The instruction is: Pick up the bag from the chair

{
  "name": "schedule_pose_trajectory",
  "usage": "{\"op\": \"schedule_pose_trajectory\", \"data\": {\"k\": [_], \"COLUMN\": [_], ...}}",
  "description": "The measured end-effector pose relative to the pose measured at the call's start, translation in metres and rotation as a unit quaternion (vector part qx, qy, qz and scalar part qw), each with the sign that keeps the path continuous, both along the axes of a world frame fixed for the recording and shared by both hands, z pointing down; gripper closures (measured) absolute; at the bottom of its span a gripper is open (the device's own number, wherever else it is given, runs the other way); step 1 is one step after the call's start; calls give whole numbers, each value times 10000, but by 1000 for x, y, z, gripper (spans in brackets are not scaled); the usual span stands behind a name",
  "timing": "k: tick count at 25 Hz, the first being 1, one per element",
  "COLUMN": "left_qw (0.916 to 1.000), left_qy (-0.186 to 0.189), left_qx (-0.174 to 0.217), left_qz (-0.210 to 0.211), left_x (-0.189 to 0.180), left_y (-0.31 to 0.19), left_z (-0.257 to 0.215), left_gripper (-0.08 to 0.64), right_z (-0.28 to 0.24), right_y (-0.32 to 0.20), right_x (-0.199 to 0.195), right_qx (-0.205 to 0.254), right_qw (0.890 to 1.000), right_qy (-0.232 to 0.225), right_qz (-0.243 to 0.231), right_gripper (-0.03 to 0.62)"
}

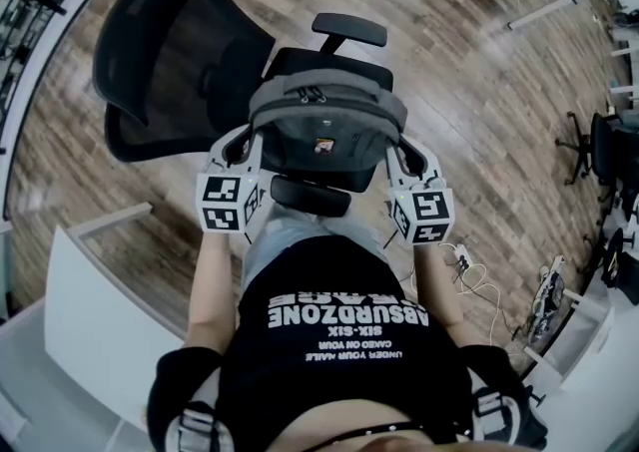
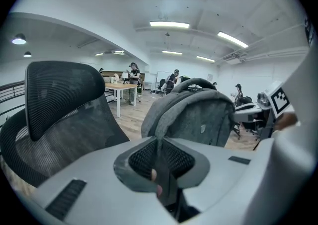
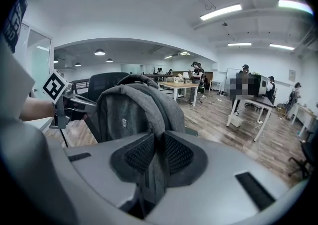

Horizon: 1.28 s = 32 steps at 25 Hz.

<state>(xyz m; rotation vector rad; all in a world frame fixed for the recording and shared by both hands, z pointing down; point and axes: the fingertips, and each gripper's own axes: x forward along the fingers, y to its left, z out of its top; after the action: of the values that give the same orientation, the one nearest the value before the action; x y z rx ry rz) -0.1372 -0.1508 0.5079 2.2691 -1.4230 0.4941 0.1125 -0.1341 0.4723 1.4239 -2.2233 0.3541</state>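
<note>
- Left tongs (image 2: pixel 160 162) are clamped shut on a grey strip of the backpack (image 1: pixel 324 126); the left gripper view shows the cloth pinched between the ribbed pads.
- Right tongs (image 3: pixel 153 162) are likewise closed on grey cloth at the backpack's other side. Whether either strip is a shoulder strap or a fold of the shell cannot be told.
- The backpack stands upright between the two grippers, zip uppermost, directly over the seat (image 1: pixel 310 197) of the black mesh office chair (image 1: pixel 175 51). Whether its base has cleared the seat is hidden.
- The step in hand looks like the lift itself, with both grips already made.
- To do it well, both hands should rise together and level. If one leads, the backpack would likely tip and drag cloth out of the other grip.
- The thin pinches carry all the weight, so the lift should be slow, and the person should stop if the cloth creeps.
- Going straight up before drawing back should keep it off the backrest (image 1: pixel 160 91).
</note>
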Motion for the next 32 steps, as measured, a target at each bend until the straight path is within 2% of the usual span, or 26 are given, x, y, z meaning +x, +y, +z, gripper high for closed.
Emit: {"op": "schedule_pose_trajectory", "data": {"k": [19, 32], "left_qw": [9974, 9924], "left_qy": [315, 564], "left_qx": [632, 1082], "left_qz": [-141, -161], "left_x": [2, -4], "left_y": [-1, -3], "left_z": [-61, -102], "left_gripper": [512, 512], "right_z": [-52, -88], "right_y": [3, 0], "right_x": [4, -1], "right_qx": [381, 634], "right_qw": [9972, 9916], "right_qy": [-632, -1118], "right_qz": [128, 175], "right_gripper": [526, 528]}}
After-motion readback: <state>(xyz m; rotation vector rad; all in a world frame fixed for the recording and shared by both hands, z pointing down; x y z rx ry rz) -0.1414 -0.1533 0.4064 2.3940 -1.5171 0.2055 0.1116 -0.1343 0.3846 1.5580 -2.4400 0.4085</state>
